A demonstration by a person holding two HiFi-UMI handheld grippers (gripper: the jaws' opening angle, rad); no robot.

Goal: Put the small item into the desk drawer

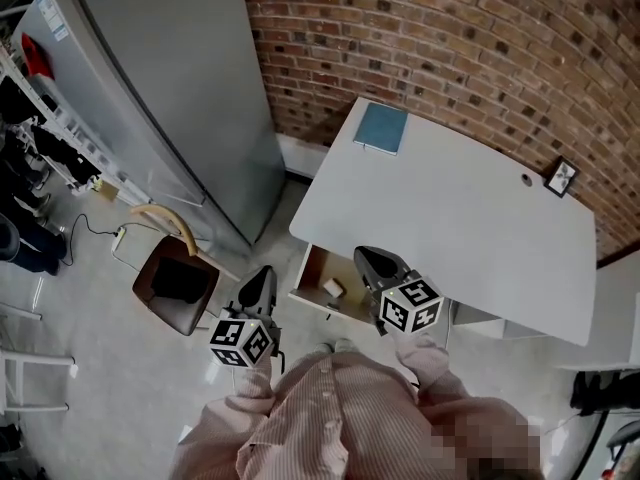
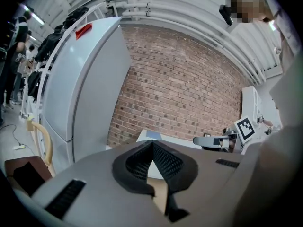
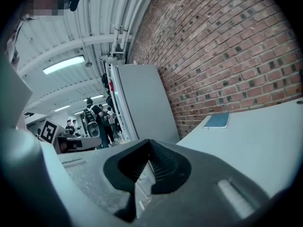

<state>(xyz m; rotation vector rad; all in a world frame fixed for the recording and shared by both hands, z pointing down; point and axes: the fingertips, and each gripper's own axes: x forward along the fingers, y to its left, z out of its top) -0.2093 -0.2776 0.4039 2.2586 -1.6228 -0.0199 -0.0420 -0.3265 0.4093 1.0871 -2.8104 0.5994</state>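
The white desk [image 1: 450, 228] has its drawer [image 1: 310, 273] pulled open at the near left corner. A small pale item [image 1: 333, 288] lies inside the drawer. My right gripper [image 1: 372, 258] hovers over the drawer's right end at the desk's front edge, jaws shut and empty; its own view shows the pads [image 3: 161, 162] meeting. My left gripper [image 1: 262, 276] hangs left of the drawer over the floor, also shut with nothing held, its pads [image 2: 165, 162] touching at the tip. The item does not show in either gripper view.
A blue notebook [image 1: 381, 127] lies at the desk's far left corner and a small picture frame [image 1: 561, 177] at the far right. A tall grey cabinet [image 1: 170, 98] stands left of the desk. A brown chair [image 1: 178, 283] sits beside my left gripper. Brick wall behind.
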